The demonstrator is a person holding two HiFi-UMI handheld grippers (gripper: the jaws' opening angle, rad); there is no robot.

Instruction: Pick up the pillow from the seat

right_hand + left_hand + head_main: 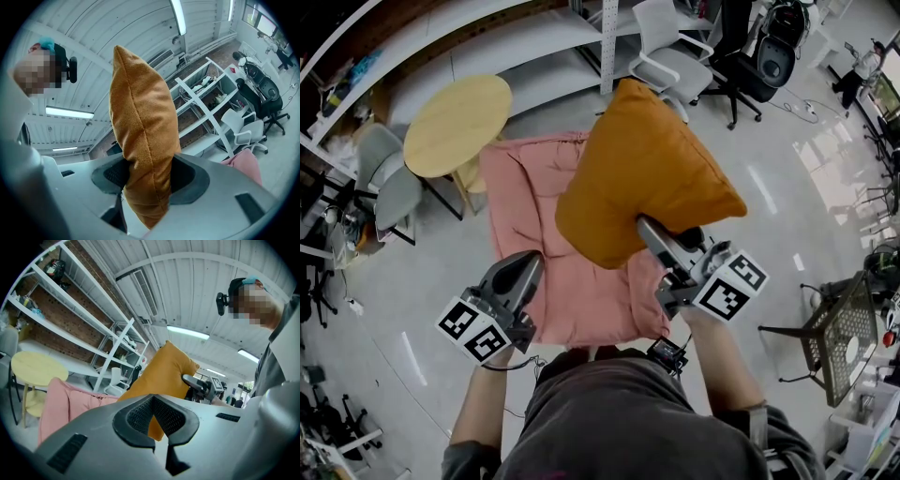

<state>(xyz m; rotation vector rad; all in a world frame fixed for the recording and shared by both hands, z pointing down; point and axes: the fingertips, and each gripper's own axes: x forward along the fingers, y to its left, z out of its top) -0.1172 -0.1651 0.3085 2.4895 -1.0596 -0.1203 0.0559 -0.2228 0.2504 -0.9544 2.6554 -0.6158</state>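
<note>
Pillow: the orange pillow point(647, 178) is held in the air above the right half of the pink seat point(525, 197), clear of it.
Right tool: the right tool point(649, 232) is clamped on the pillow's lower edge, and its jaws are held apart by the stuffing pinched between them.
Left tool: the left tool point(523, 272) is closed on nothing, by the seat's near left corner.
Step in hand: the lift is judged nearly done. A firm, straight raise is advised, since a pillow gripped by one edge may swing or slip.
Edges: a round table point(457, 125) is seen beside the seat's far left corner.
Open room: bare floor point(806, 225) is offered to the right of the seat.
</note>
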